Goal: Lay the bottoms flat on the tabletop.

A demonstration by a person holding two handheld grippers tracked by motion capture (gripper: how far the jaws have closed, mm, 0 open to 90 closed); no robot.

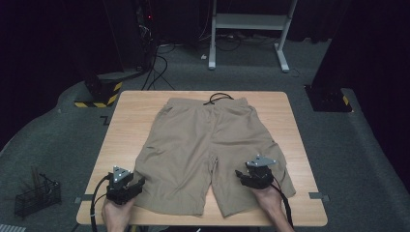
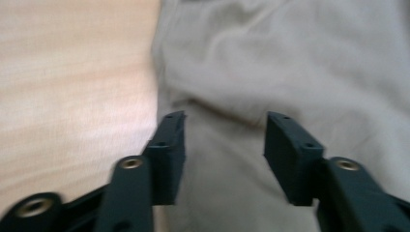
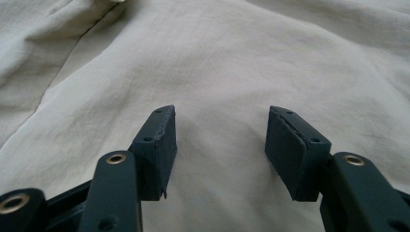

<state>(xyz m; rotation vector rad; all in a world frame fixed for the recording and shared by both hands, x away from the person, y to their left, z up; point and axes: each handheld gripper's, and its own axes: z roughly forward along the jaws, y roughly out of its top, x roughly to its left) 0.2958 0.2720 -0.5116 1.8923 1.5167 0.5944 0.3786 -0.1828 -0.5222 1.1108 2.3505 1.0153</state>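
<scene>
A: Where are the shorts (image 1: 208,150) relative to the left hand-held gripper (image 1: 133,186)?

B: The beige shorts lie flat on the wooden worktop (image 1: 121,130), waistband and black drawstring (image 1: 217,99) at the far side, leg hems nearest the person. The left hand-held gripper sits at the outer edge of the leg on its side, near the hem. In the left gripper view the cloth (image 2: 290,72) runs ahead of and under the jaws, with bare worktop (image 2: 72,87) off beside one jaw.

A: Is the left hand-held gripper (image 2: 225,130) pinching anything?

B: No. Its jaws stand spread, with cloth showing in the gap below them; neither pad presses on it. That view is blurred, so I cannot tell whether the tips touch the fabric.

A: And the right hand-held gripper (image 1: 244,176)?

B: It rests over the other leg, close to the hem, and its hand (image 1: 268,200) comes in from the near edge. In the right gripper view the right hand-held gripper (image 3: 222,128) has its jaws wide apart, with smooth cloth (image 3: 217,63) ahead and beneath, nothing clamped.
</scene>
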